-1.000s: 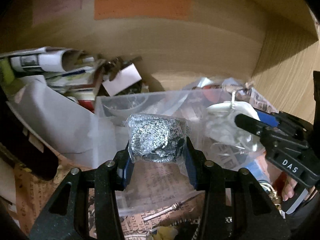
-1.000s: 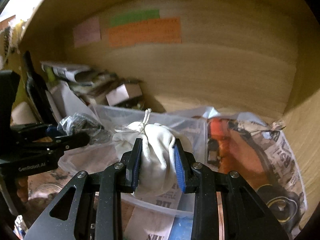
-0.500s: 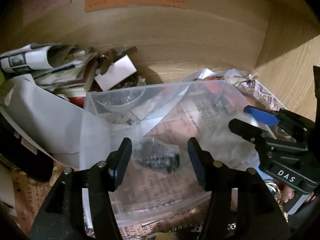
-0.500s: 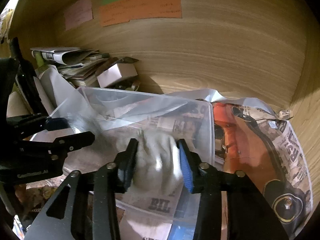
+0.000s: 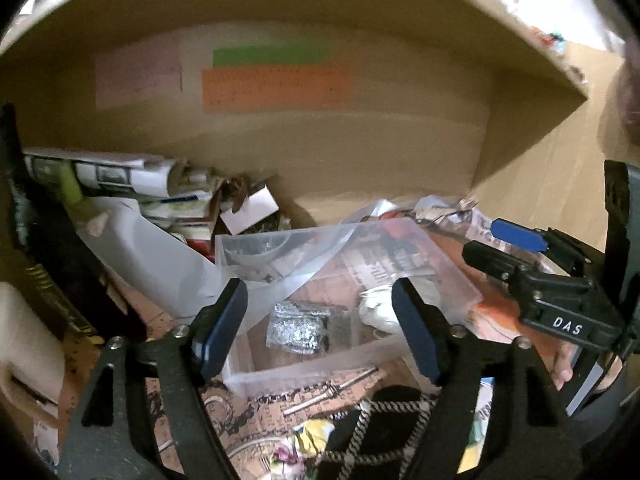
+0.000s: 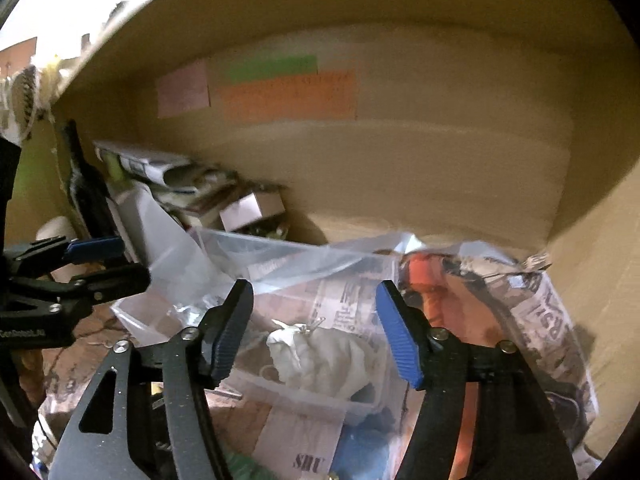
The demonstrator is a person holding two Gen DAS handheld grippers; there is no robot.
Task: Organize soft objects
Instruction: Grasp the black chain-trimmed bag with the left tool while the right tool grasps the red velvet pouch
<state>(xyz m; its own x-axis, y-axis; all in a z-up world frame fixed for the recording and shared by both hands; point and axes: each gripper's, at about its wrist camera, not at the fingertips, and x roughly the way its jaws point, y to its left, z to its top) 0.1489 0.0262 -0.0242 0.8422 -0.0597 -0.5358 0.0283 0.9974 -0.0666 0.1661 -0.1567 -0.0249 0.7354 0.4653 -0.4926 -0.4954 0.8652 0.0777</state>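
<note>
— Both grippers hang spread wide and empty, yes? The left gripper [image 5: 320,324] above the grey bundle [image 5: 298,330], the right gripper [image 6: 316,328] above the white pouch [image 6: 324,360].

— Yes, nothing between either pair of fingers. Both soft things lie in the clear plastic tub [image 5: 452,270], grey to the left, white just beside it on the right.

— Which way does each lie from its tongs?

— Straight ahead and below, framed between the fingers. The pouch runs left to right, knot at its left end; the grey one looks squarish.

— Room to move?

— I'd say up and toward us is free. The tub walls hem the sides, the shelf's wooden back wall [image 6: 440,168] closes the far side, and the paper clutter [image 5: 132,176] crowds the left
</note>
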